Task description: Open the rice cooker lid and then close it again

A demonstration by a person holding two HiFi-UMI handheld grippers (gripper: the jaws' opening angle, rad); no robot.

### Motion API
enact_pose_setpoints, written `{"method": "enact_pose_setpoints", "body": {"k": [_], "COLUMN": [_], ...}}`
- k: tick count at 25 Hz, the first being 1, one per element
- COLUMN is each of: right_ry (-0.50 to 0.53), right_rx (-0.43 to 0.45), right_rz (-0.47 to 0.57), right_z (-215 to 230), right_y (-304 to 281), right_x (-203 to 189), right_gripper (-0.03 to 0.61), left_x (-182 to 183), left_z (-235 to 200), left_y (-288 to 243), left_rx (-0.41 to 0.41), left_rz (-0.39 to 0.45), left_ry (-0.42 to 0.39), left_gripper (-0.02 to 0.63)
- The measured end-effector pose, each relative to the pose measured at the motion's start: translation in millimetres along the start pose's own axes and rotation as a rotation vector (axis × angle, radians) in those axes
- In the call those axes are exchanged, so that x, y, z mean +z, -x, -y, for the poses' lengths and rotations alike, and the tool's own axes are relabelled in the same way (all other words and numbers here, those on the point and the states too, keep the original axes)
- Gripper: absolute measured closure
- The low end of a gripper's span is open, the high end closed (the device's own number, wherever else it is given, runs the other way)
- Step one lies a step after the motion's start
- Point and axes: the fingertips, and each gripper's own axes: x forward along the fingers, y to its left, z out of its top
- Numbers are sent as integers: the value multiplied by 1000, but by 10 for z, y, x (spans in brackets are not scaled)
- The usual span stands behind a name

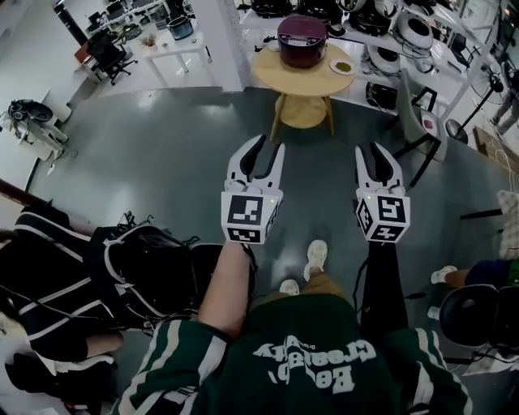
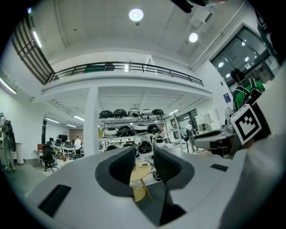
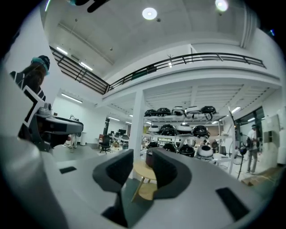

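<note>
A dark maroon rice cooker, lid down, stands on a round wooden table some way ahead across the grey floor. My left gripper and right gripper are held level side by side, well short of the table, both open by a narrow gap with nothing between the pads. In the left gripper view, the left gripper frames the table in its gap. Looking along the right gripper, the table shows too, and the cooker peeks out beside the right finger.
A small plate lies on the table beside the cooker. A dark chair stands right of the table. Shelves with several other cookers run behind. Black bags lie on the floor at left. A white desk stands at the back left.
</note>
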Motion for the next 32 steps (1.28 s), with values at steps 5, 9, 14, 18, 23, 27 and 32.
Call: {"method": "enact_pose_setpoints", "body": {"k": [5,9,14,18,23,27,32], "right_ry": [-10,-19,-28,-18,-24,-28,-30], "right_rx": [17,26,56,94,137,172,192], "right_rz": [7,9,19,21,17,8,13], "right_z": [-163,10,340,560,791,946,1126], "right_y": [-254,-618,-1249,-1745,-2276,-2629,-2938], "right_x": [101,90,74,117,120,41,-17], "right_gripper": [411,411,410,403,396,390,379], "left_x": [10,-38,-52,-18,-4,-68,-124], "left_z": [-257,-377,-552,-662,-760,-824,-842], "left_y": [-104,-454,-1078,-1555,-2089,-2469,-2824], "left_rx": [-11,-4,26,41,56,73,71], "left_rz": [-6,-16,-17,-17,-19,-30,-37], "left_ry": [-1,-1,-3,-16,-27,-35,-43], "left_gripper": [468,468,468,468,467,467,467]}}
